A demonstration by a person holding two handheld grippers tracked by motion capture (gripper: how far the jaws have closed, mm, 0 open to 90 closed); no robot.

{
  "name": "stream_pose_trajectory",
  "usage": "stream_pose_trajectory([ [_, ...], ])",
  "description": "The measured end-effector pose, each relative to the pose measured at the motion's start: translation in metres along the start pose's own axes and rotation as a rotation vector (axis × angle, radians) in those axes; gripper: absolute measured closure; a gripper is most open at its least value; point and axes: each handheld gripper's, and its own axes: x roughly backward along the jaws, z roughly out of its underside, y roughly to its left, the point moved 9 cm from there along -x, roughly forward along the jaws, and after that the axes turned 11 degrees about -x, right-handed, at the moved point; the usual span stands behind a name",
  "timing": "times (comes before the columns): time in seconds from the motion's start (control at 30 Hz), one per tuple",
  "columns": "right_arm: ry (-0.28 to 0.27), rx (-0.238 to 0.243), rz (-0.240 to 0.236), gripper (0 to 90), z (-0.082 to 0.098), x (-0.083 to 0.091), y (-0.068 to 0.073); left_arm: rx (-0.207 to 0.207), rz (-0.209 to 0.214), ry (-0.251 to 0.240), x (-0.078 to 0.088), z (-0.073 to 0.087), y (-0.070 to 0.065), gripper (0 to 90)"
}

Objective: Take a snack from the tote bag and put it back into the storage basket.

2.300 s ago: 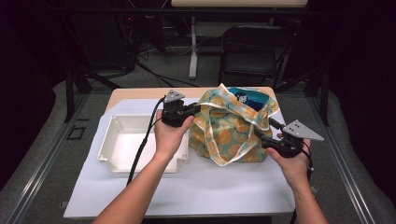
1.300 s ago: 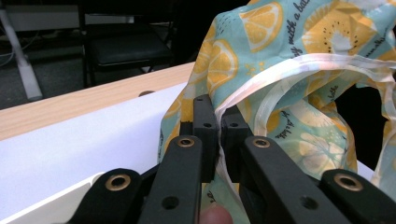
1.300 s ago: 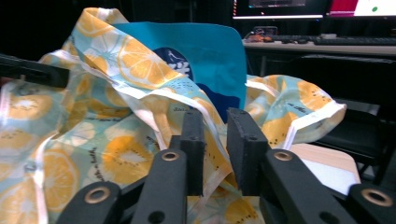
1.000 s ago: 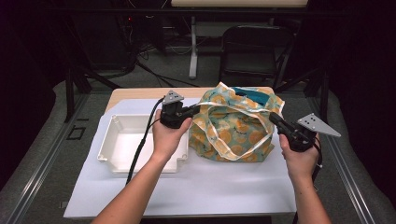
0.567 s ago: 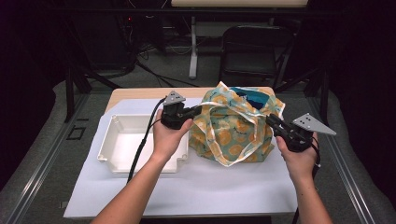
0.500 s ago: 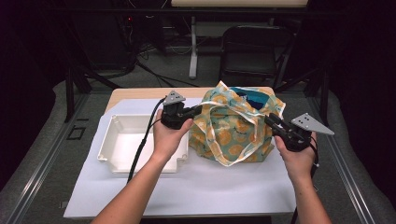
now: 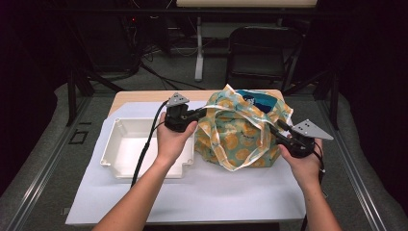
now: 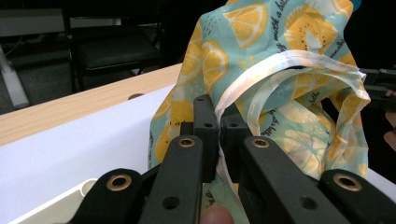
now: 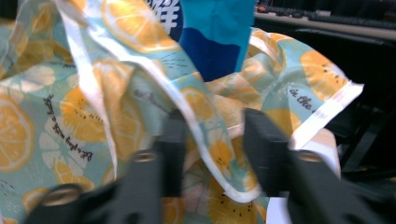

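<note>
A cloth bag [image 7: 240, 130] printed with orange slices stands on the white sheet, and a blue packet [image 7: 255, 100] sticks out of its top. My left gripper [image 7: 204, 111] is at the bag's left rim, shut on the bag's white handle strap [image 8: 280, 60], which runs between its jaws [image 8: 218, 126]. My right gripper [image 7: 273, 126] is at the bag's right side. Its jaws [image 9: 212, 135] have just been closing; they stand apart with the bag's rim [image 9: 70, 116] loose between them. The blue packet [image 9: 212, 37] rises behind that rim.
A white plastic tray [image 7: 115, 159] lies left of the bag, under my left forearm. The white sheet [image 7: 216, 192] covers most of the wooden table [image 7: 139, 96]. A dark chair [image 7: 262, 48] stands beyond the far edge.
My right gripper has come down a little and in toward the bag's right rim, and its jaws now stand apart. The left gripper has held still on the strap.
</note>
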Motion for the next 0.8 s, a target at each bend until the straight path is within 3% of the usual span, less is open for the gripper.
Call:
stream_pose_trajectory([
  [0.1, -0.020, -0.042, -0.009, 89.6, -0.004, 0.002, -0.001, -0.002, -0.001, 0.001, 0.000, 0.000, 0.001, 88.8],
  [0.33, -0.102, -0.098, -0.023, 90.0, -0.031, 0.014, -0.006, -0.001, 0.000, -0.003, -0.002, 0.001, -0.001, 88.9],
  [0.57, -0.164, -0.059, -0.016, 90.0, -0.085, 0.005, -0.003, 0.014, 0.000, -0.016, -0.007, -0.006, -0.003, 88.5],
  [0.8, -0.150, -0.067, -0.017, 90.0, -0.121, -0.019, -0.012, 0.084, 0.008, -0.042, -0.012, -0.012, 0.005, 88.4],
])
